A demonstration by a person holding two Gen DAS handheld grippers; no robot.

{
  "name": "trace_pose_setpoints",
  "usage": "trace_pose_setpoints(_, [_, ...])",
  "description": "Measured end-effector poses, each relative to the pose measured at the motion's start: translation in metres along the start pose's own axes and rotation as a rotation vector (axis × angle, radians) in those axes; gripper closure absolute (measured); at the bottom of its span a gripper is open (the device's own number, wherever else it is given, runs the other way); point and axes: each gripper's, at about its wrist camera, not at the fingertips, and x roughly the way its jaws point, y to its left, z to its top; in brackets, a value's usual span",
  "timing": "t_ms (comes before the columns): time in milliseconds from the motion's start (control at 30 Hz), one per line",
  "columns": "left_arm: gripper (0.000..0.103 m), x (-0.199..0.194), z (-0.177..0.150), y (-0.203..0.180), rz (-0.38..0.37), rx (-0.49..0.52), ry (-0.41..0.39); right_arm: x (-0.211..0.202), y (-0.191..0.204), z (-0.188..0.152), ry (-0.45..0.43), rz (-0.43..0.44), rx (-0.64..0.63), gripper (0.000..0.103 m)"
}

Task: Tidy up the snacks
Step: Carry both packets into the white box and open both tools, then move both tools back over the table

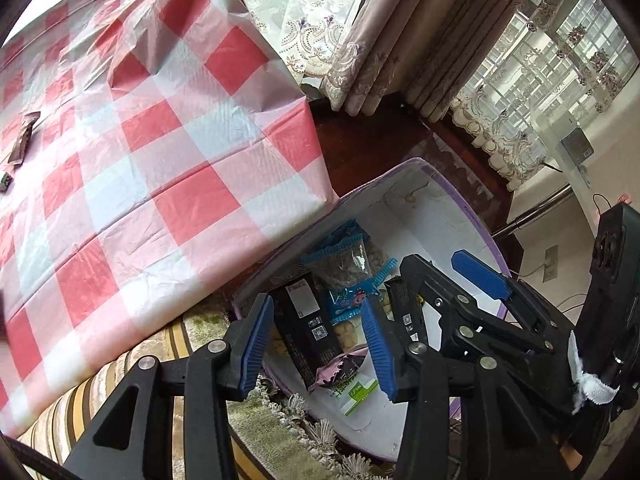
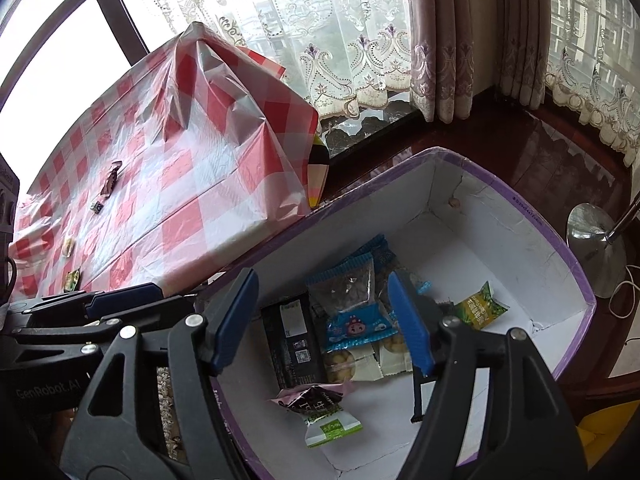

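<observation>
A white box with a purple rim (image 2: 552,216) (image 1: 476,216) sits on the floor beside the table. Inside lie a black packet (image 2: 294,344) (image 1: 308,332), a blue cartoon packet (image 2: 356,326), a clear blue-edged packet (image 2: 344,288), a green packet (image 2: 480,308) and a pink-and-green packet (image 2: 320,412). My left gripper (image 1: 316,303) hangs open over the black packet without touching it. My right gripper (image 2: 320,277) (image 1: 444,280) is open above the box. A thin dark packet (image 2: 418,396) (image 1: 404,312) stands on edge by its right finger. More snacks lie on the table: a brown packet (image 2: 111,178) (image 1: 24,138) and a green one (image 2: 73,280).
The table wears a red-and-white checked cloth (image 1: 160,140) whose edge hangs down next to the box. Curtains and a dark wooden sill stand behind. A metal lamp base (image 2: 596,248) sits right of the box. A striped cushion (image 1: 100,392) lies below the left gripper.
</observation>
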Motion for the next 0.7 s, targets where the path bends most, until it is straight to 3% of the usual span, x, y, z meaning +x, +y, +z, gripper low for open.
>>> trace_pose_setpoints(700, [0.054,-0.080,-0.032,0.097,0.091,-0.194,-0.147,-0.030,0.085,0.000,-0.040,0.104,-0.152,0.030])
